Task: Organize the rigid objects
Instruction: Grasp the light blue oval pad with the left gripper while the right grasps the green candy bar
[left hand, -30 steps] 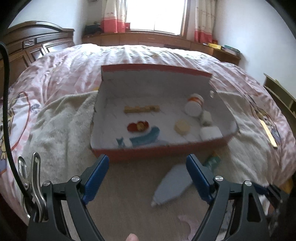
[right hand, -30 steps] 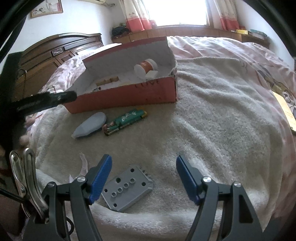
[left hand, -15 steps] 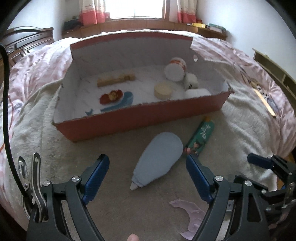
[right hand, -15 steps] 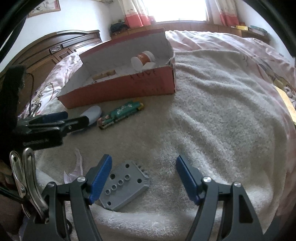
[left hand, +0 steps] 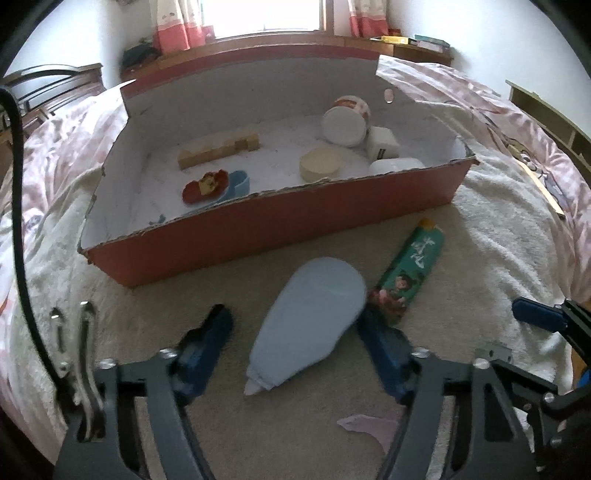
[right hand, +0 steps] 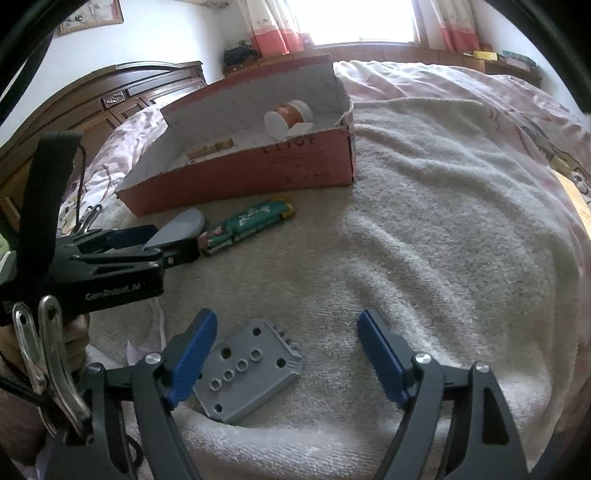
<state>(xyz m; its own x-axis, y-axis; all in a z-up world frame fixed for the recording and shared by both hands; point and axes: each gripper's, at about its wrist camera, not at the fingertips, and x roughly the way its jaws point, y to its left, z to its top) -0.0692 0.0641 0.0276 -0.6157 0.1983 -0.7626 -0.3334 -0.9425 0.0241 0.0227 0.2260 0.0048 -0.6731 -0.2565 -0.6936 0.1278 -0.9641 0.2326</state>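
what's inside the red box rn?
In the box: a wood block, a red toy on a blue piece, a tan disc, a tipped jar, two white items. The near wall hides the front floor strip.

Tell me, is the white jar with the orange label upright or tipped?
Tipped. The jar lies on its side inside the red box, its white round end facing the camera.

Daylight is pouring in from the window (left hand: 269, 14) at the back, blowing its pane out to pure white in both views. The towel (right hand: 424, 229) is lying in soft, even light with faint shadows. Motion blur is smearing the left gripper (left hand: 295, 332) fingers, while the right wrist view is staying sharp. Fisheye distortion is bending the edges, and dark vignetting is closing off the corners.
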